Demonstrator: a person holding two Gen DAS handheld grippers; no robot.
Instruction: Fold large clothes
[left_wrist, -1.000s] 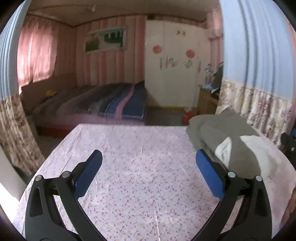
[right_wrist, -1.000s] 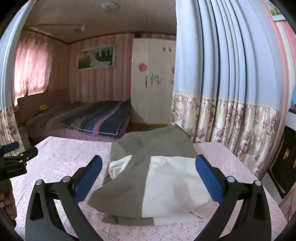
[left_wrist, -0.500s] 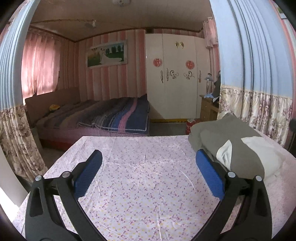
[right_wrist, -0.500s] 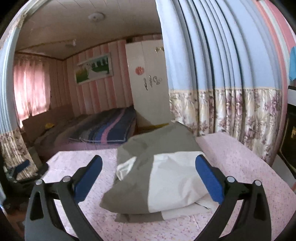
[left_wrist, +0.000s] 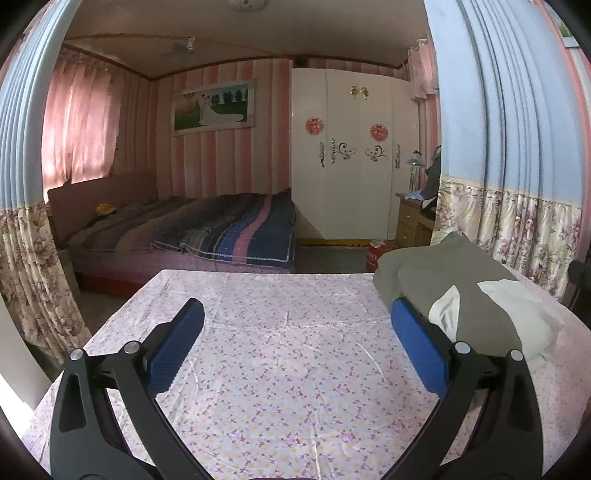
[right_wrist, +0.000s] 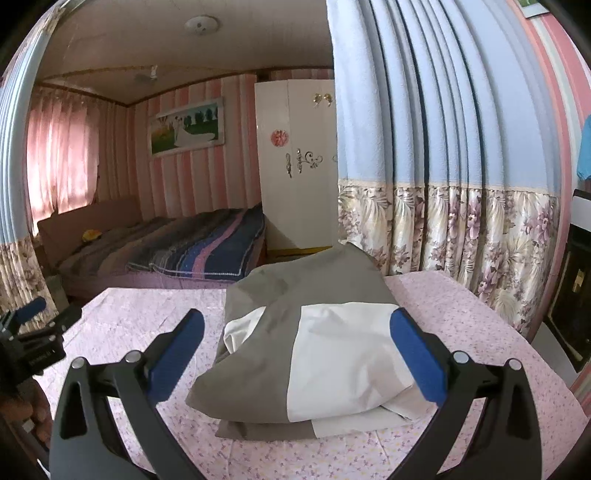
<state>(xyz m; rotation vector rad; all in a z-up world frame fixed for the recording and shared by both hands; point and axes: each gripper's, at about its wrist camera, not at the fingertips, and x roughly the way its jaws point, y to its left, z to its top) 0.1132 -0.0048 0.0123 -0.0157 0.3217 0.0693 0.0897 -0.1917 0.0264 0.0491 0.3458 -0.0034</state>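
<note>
A grey and white garment (right_wrist: 314, 350) lies folded in a thick bundle on the floral tablecloth (right_wrist: 461, 317). My right gripper (right_wrist: 295, 354) hovers above its near side, open, with nothing between the blue pads (right_wrist: 413, 354). In the left wrist view the same garment (left_wrist: 461, 295) sits at the right of the table. My left gripper (left_wrist: 295, 343) is open over bare tablecloth (left_wrist: 288, 369), left of the bundle. The left gripper's body (right_wrist: 33, 336) shows at the far left of the right wrist view.
Blue curtains with a floral hem (right_wrist: 461, 221) hang close behind the table's right side. Beyond the table's far edge stand a bed (left_wrist: 192, 229) and a white wardrobe (left_wrist: 347, 155). A red canister (left_wrist: 373, 254) stands on the floor.
Both grippers have tilted upward and pulled back a little, so more of the room shows. The garment stays folded in place. Both stay open.
</note>
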